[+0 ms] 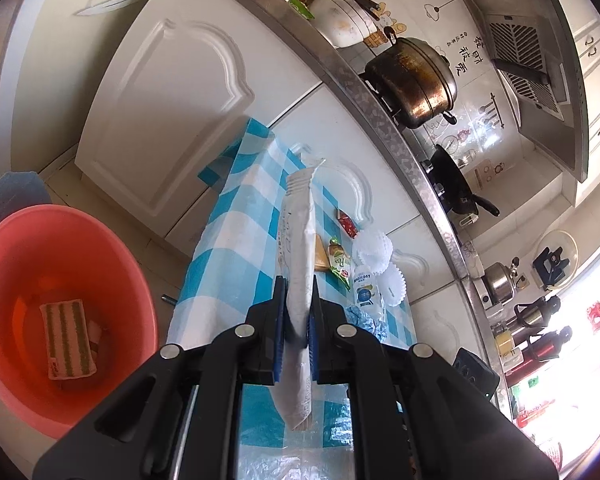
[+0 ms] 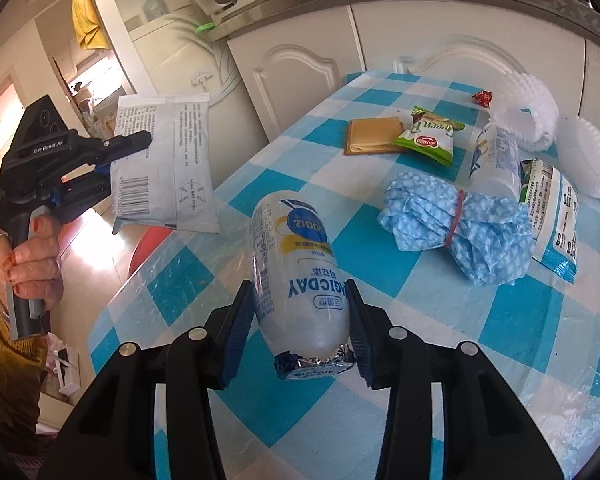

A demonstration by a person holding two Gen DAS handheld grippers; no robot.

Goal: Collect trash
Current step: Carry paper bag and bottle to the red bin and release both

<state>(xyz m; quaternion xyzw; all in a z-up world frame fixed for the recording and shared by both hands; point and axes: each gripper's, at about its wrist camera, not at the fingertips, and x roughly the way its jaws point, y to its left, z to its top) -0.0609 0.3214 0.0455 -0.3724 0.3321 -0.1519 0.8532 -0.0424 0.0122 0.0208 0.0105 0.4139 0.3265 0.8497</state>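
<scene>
The left gripper (image 1: 298,316) has its jaws clamped on a flat white-grey printed plastic pouch (image 1: 298,256), which it holds edge-on in its own view, off the edge of the bench (image 2: 439,320) covered in a blue-and-white checked cloth; in the right wrist view that gripper (image 2: 126,152) sits at about 9 o'clock, the pouch (image 2: 168,160) showing its barcode side, gripped by a hand (image 2: 26,264) with red-painted nails. Below, at 8 o'clock in the left view, stands a round salmon-pink plastic basin (image 1: 4,280) on the floor, with a striped green-and-white sponge (image 1: 68,340) lying inside it. The right gripper (image 2: 301,312) has its jaws clamped on a small white plastic drink bottle with blue MAGICDAY lettering (image 2: 296,264), foil cap toward the camera, above the checked cloth. Still on the bench, toward 1 to 3 o'clock, lie a green snack packet (image 2: 427,136), a flat brown square wrapper (image 2: 373,135) touching it, a small red sweet wrapper (image 2: 483,98), a second white bottle (image 2: 495,156), a bundle of blue spotted cloth bound with a red rubber band (image 2: 455,224), a blue-and-white printed packet (image 2: 555,216), and white fluted paper cups (image 2: 527,108)
</scene>
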